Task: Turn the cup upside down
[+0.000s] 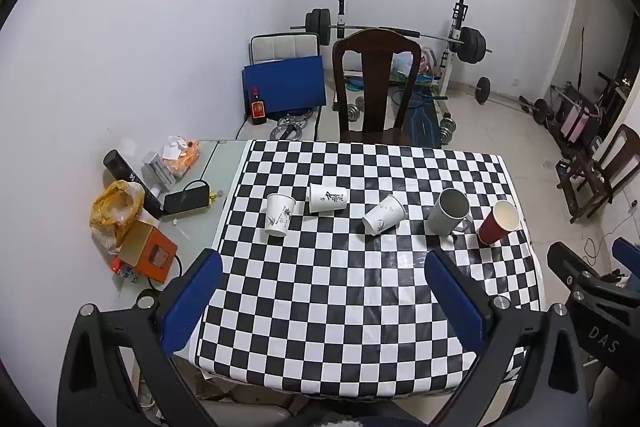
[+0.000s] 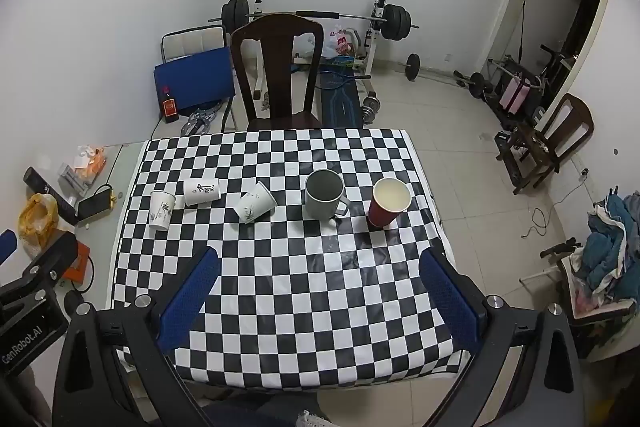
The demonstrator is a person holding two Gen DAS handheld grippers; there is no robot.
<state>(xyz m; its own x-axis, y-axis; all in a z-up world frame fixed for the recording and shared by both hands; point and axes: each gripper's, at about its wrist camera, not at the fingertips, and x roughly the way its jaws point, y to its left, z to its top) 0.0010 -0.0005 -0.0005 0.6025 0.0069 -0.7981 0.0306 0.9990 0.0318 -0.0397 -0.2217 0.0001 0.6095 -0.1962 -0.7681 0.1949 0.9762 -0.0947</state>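
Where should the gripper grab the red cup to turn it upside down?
Grip the red cup around its middle wall, coming from the near side, probably with the right gripper, which is open and nearer. It stands upright, mouth up, with clear cloth in front; the grey mug stands apart to its left.

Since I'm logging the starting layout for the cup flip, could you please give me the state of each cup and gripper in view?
Red cup: upright, mouth up.
Grey mug: upright, mouth up.
Middle white cup: tipped over, on its side.
Printed white cup: lying on its side.
Leftmost white cup: standing, which end is up unclear.
Left gripper: open, holding nothing.
Right gripper: open, holding nothing.
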